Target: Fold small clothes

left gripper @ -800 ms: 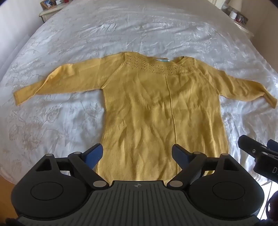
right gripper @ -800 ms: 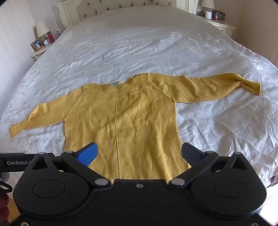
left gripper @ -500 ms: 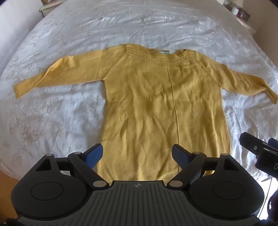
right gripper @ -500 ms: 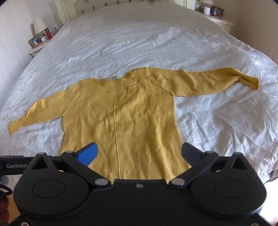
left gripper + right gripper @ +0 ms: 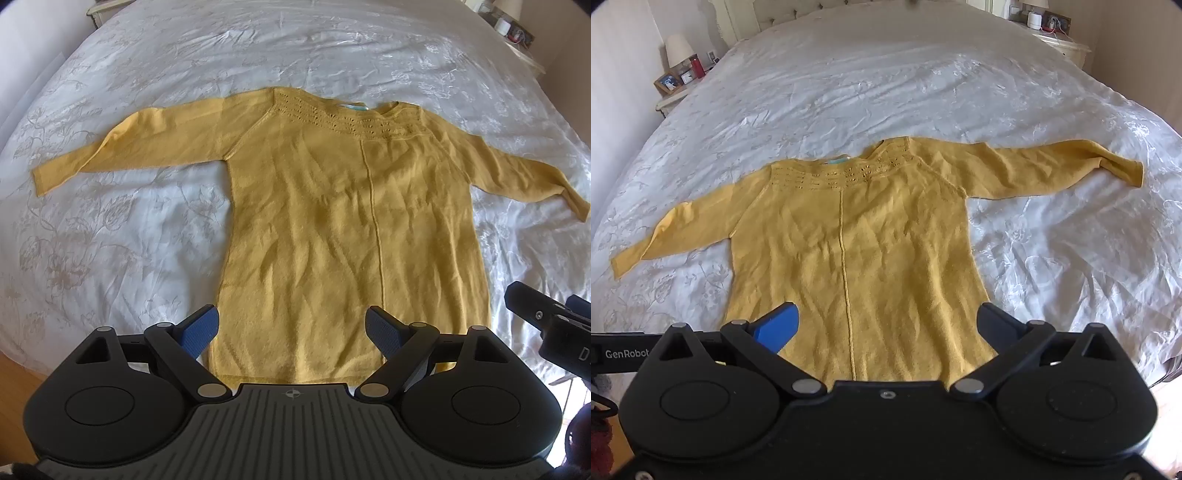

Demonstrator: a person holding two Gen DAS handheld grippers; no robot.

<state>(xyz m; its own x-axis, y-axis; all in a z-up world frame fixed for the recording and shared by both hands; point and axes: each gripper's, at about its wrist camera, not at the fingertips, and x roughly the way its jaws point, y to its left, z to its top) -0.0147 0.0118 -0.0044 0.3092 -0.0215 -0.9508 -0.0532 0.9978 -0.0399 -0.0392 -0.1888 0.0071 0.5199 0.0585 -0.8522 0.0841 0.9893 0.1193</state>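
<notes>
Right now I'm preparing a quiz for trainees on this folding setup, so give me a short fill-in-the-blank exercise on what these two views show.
1. The yellow sweater lies spread flat on a white ____.
2. Both sleeves are stretched ____ from the body, not folded in.
3. The left gripper and the right gripper both have their jaws ____.
4. A raised seam runs down the ____ of the sweater.

Missing words: bedspread; outward; open; middle

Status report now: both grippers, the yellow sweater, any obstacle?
Left gripper open, empty. Right gripper open, empty. Yellow sweater flat on bed, sleeves spread, unfolded. No obstacle.
</notes>
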